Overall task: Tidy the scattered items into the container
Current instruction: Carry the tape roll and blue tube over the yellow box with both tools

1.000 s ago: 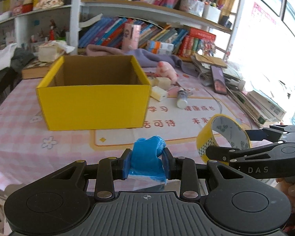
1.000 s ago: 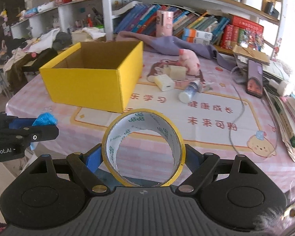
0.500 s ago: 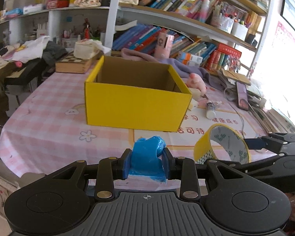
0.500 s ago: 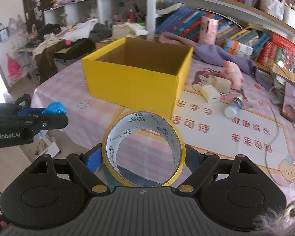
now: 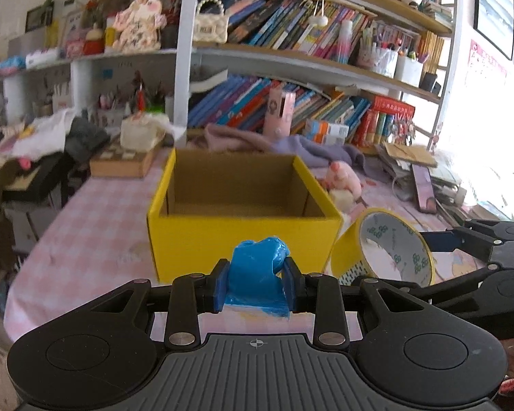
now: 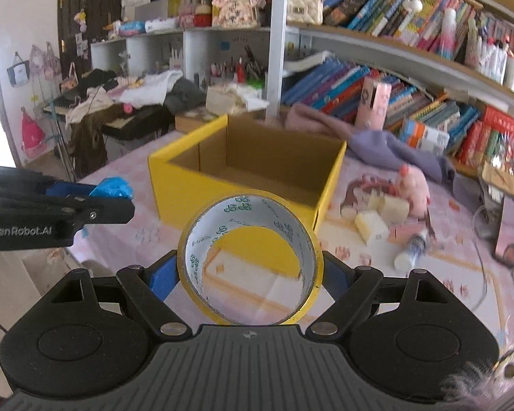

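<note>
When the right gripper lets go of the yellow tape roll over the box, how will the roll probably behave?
The tape roll is a round hollow ring, so it probably rolls if it lands on its edge. The right gripper pinches it across its width without visible bending, so it seems stiff. The yellow box has upright walls that would likely stop it.

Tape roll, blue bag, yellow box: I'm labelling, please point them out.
tape roll [image 6: 293, 221]: right wrist view, inner liner.
blue bag [image 5: 257, 270]: left wrist view, crumpled front.
yellow box [image 5: 195, 239]: left wrist view, front wall.
</note>
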`<state>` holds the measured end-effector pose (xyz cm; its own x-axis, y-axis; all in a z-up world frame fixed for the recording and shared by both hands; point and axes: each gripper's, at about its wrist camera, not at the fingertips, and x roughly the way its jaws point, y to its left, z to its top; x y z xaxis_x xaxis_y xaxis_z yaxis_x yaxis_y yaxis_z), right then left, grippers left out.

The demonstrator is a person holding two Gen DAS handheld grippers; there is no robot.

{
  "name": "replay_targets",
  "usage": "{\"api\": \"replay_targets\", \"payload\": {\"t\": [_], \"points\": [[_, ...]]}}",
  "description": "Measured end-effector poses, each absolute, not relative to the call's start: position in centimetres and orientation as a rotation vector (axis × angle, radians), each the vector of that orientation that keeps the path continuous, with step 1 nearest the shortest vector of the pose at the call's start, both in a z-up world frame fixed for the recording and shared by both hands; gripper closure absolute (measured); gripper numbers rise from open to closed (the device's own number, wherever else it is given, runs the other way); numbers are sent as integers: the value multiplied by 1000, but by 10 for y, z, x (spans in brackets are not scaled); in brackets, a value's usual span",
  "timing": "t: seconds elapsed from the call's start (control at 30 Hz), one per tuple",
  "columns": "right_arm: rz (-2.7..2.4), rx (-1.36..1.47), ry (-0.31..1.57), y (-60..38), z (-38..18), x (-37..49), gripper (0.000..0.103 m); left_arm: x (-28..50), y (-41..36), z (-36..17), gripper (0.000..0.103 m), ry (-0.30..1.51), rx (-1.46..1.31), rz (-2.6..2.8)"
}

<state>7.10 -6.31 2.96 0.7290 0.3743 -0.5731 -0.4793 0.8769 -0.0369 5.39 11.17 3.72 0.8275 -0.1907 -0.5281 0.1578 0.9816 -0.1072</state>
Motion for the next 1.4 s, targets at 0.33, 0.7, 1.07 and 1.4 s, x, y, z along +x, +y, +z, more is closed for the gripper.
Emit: {"api": "replay_targets", "payload": {"t": [0.33, 0.7, 1.07, 1.4], "points": [[504, -253, 469, -47, 55, 150, 20, 134, 115, 58, 72, 520, -4, -182], [614, -470, 536, -7, 27, 261, 20, 236, 101, 29, 72, 644, 158, -159], [710, -654, 662, 9, -20, 323, 19, 302, 95, -11, 71, 792, 244, -153], [750, -651, 702, 12, -26, 342, 19, 321, 91, -29, 62, 862, 263, -152]]}}
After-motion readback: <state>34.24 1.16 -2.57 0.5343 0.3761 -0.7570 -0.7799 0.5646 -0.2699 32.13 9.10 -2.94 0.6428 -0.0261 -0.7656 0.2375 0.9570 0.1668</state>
